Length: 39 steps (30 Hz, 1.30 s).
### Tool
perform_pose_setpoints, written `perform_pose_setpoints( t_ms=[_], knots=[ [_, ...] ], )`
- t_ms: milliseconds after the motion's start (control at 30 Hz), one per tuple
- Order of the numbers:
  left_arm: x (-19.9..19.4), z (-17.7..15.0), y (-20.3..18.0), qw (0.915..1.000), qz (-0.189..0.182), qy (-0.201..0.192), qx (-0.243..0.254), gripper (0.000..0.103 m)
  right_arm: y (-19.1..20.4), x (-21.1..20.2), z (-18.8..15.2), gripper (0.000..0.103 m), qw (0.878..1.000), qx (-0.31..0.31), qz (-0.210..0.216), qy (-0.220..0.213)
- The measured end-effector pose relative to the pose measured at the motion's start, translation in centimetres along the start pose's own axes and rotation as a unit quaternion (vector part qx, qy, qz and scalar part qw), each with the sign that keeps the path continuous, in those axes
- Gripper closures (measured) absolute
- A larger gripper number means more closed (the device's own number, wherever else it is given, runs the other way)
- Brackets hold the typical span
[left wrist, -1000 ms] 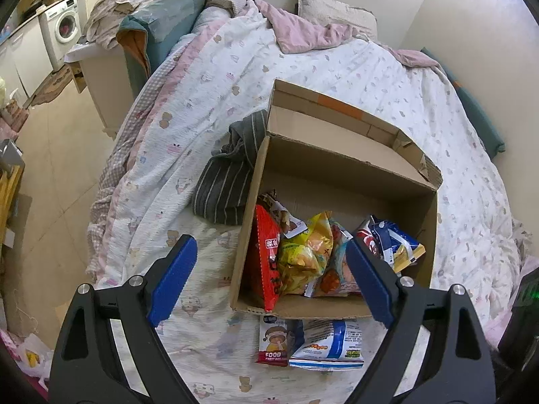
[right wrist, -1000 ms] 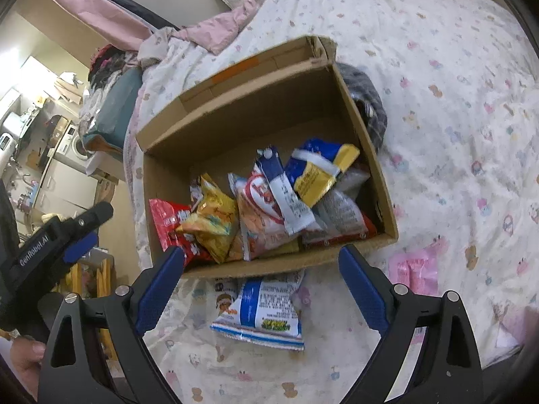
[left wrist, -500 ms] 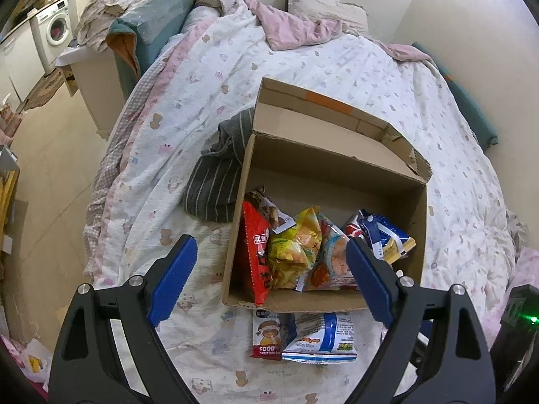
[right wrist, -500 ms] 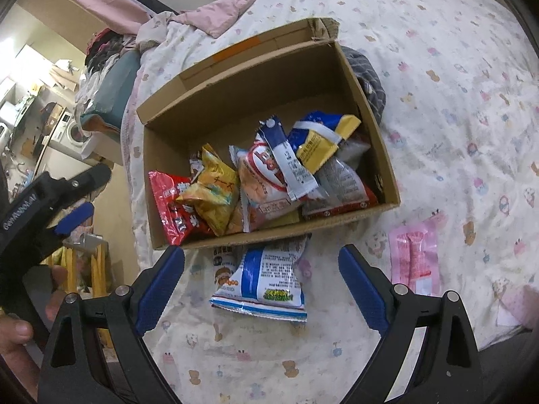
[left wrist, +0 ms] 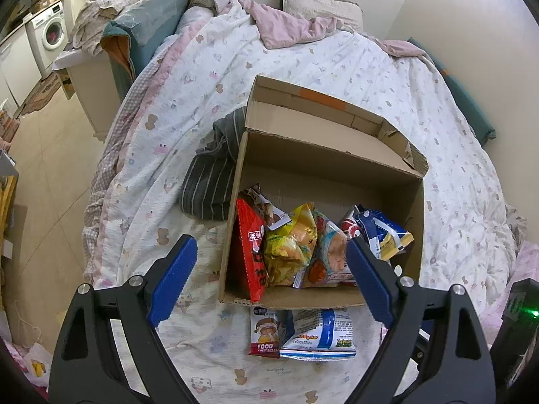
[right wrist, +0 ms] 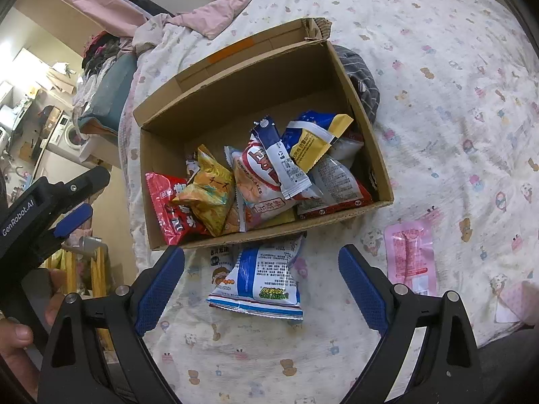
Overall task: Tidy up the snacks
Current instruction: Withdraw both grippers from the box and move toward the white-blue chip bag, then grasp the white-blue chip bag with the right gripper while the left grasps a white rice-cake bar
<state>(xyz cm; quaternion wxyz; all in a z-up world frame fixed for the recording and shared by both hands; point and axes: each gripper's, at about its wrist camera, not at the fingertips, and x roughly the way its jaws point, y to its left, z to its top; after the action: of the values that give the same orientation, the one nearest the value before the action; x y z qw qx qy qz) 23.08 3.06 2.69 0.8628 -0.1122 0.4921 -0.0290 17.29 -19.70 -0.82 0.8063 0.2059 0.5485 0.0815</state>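
While both of our grippers hang above the bed with nothing between their fingers, the left gripper (left wrist: 269, 279) and the right gripper (right wrist: 261, 289) each stand spread wide. At twelve o'clock from the right one sits the cardboard box (right wrist: 357, 87), already stacked with packets: a red one (right wrist: 168, 205) at nine o'clock inside it, a yellow one (right wrist: 209, 185) beside that, a blue and yellow one (right wrist: 313, 134) toward three o'clock. Two snacks lie outside, touching the near wall of the box: a blue and white bag (right wrist: 262, 279) lying on a red-edged packet (left wrist: 264, 333). A pink sachet (right wrist: 409, 256) rests on the quilt (right wrist: 438, 67) at three o'clock, well apart from the box.

We judge the blue and white bag light, puffed and crackly, its film slick, so the pads could skid off the belly; the flat crimped seam along its near edge looks like the surer hold. Anything brittle inside may crush under a hard squeeze. The pink sachet is thin and limp and will want pinching by an edge.

Much of the red-edged packet is covered, the box floor is hidden under the heap, a striped cloth (left wrist: 209, 181) is tucked partly behind the box, and most print is too small to read
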Motion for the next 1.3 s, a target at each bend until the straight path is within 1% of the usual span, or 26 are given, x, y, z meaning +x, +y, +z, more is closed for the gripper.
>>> perform_pose_setpoints(
  t_ms=[200, 400, 633, 733, 800, 833, 1000, 1033, 1133, 1167, 1267, 1300],
  knots=[
    [0.3, -0.1, 0.1, 1.0, 0.003, 0.002, 0.002, 0.015, -0.1, 0.4, -0.3, 0.008, 1.0, 0.001, 0.003, 0.006],
    [0.8, -0.6, 0.2, 0.9999, 0.012, 0.007, 0.005, 0.015, -0.2, 0.8, -1.0, 0.008, 1.0, 0.004, 0.018, 0.01],
    [-0.2, -2.9, 0.9, 0.9996, 0.006, 0.017, 0.02, 0.015, -0.5, 0.2, -1.9, 0.008, 0.999, 0.004, 0.036, 0.013],
    [-0.9, -4.2, 1.8, 0.9994, 0.011, 0.017, 0.029, 0.015, -0.2, -0.1, -2.1, 0.008, 0.999, -0.012, 0.041, 0.015],
    [-1.3, -5.1, 3.0, 0.9994, 0.021, 0.018, 0.021, 0.015, 0.2, -0.3, -2.3, 0.008, 0.998, -0.026, 0.048, 0.017],
    [-1.5, -5.7, 4.1, 0.9994, 0.024, 0.022, 0.008, 0.015, 0.4, -0.3, -2.4, 0.007, 0.998, -0.031, 0.048, 0.019],
    [-2.6, -7.9, 7.8, 0.9977, 0.018, 0.029, -0.058, 0.015, 0.3, -0.2, -2.6, 0.0, 0.997, -0.029, 0.063, 0.032],
    [-2.5, -8.3, 8.4, 0.997, 0.021, 0.033, -0.068, 0.015, 0.3, 0.1, -2.5, 0.0, 0.997, -0.034, 0.06, 0.036],
    [-2.0, -9.0, 8.9, 0.9965, 0.029, 0.04, -0.068, 0.015, -0.3, 1.6, -2.7, 0.0, 0.997, -0.029, 0.05, 0.049],
    [-1.6, -9.4, 8.9, 0.9964, 0.035, 0.044, -0.064, 0.015, -0.6, 2.4, -2.8, 0.0, 0.997, -0.022, 0.042, 0.059],
    [-0.6, -10.0, 8.7, 0.9956, 0.027, 0.062, -0.064, 0.015, -1.3, 5.5, -2.8, 0.0, 0.994, 0.0, 0.035, 0.107],
    [-0.2, -10.3, 8.5, 0.9954, 0.027, 0.068, -0.063, 0.015, -1.5, 6.1, -2.7, 0.0, 0.993, 0.01, 0.037, 0.114]
  ],
)
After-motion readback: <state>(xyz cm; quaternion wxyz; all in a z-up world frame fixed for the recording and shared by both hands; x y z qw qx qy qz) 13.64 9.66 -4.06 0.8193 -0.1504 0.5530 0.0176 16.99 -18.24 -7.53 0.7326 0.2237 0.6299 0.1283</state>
